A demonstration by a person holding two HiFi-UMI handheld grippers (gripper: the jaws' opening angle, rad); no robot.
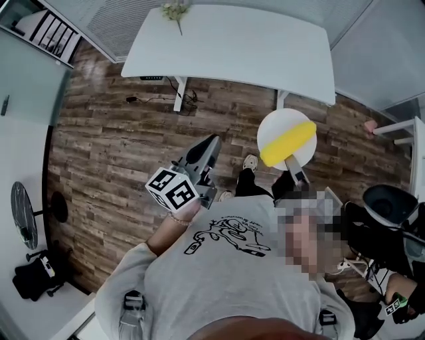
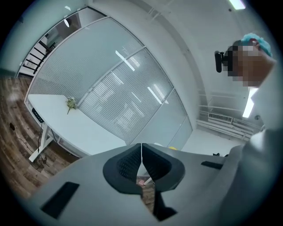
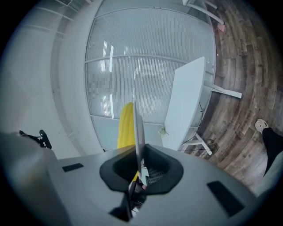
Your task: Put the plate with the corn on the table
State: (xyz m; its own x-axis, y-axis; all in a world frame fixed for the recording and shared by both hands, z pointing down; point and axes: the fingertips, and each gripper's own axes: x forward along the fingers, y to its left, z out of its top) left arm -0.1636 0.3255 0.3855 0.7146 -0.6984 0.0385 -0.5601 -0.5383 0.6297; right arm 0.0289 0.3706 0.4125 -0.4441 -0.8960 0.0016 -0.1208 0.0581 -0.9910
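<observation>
A round white plate (image 1: 282, 126) with a yellow corn cob (image 1: 288, 144) on it hangs over the wooden floor, short of the white table (image 1: 232, 46). My right gripper (image 1: 295, 167) is shut on the plate's near rim. In the right gripper view the plate (image 3: 137, 128) stands edge-on between the jaws, with the corn (image 3: 125, 128) to its left and the table (image 3: 185, 106) ahead on the right. To the plate's left, my left gripper (image 1: 213, 141) with its marker cube (image 1: 171, 189) is held level. Its jaws meet with nothing between them (image 2: 141, 146).
A small plant sprig (image 1: 174, 10) lies at the table's far edge. Cables (image 1: 159, 93) run under the table's left side. A black chair (image 1: 392, 202) stands at the right, a fan (image 1: 23, 216) and a shelf (image 1: 50, 30) at the left. The person's shoe (image 1: 250, 163) is below the plate.
</observation>
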